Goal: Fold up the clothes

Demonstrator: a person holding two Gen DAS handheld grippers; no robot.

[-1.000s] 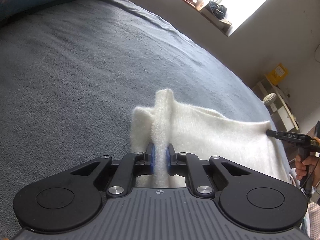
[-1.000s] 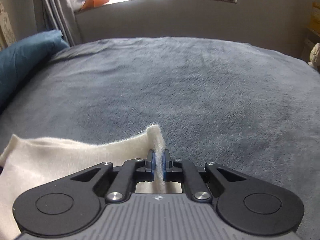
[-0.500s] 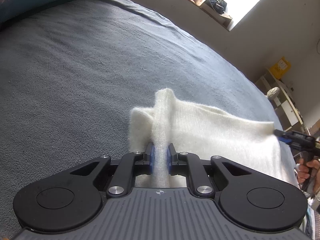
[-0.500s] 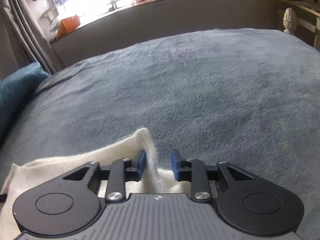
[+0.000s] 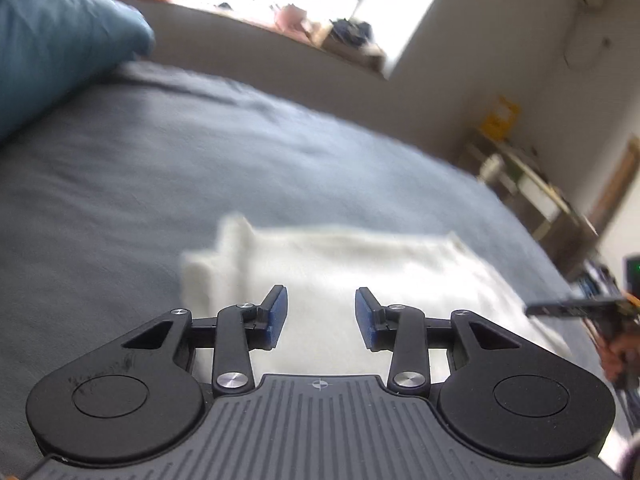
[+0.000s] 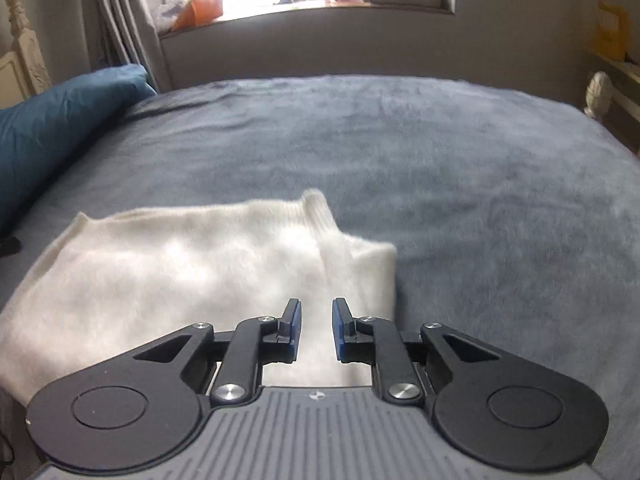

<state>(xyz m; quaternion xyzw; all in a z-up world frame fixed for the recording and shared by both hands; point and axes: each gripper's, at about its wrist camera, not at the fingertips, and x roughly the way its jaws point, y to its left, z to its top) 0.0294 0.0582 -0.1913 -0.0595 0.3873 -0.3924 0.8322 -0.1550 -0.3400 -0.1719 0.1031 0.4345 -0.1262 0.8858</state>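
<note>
One white knitted garment (image 6: 192,276) lies flat on the grey bedspread (image 6: 440,168), folded into a rough rectangle, its fuzzy surface catching patches of light. A ribbed band runs along the folded edge nearest the far side of the bedspread and ends in a small raised corner. In the left wrist view the garment (image 5: 360,264) is blurred, with a narrow ridge standing up at its left end. A blue pillow (image 6: 60,120) sits at the bedspread's left edge. The left gripper (image 5: 321,317) hovers over the garment with its blue-padded fingers (image 5: 276,316) spread wide and nothing between them. The right gripper (image 6: 316,330) hangs above the garment's right end, its fingers (image 6: 294,330) parted by a moderate gap, also empty.
</note>
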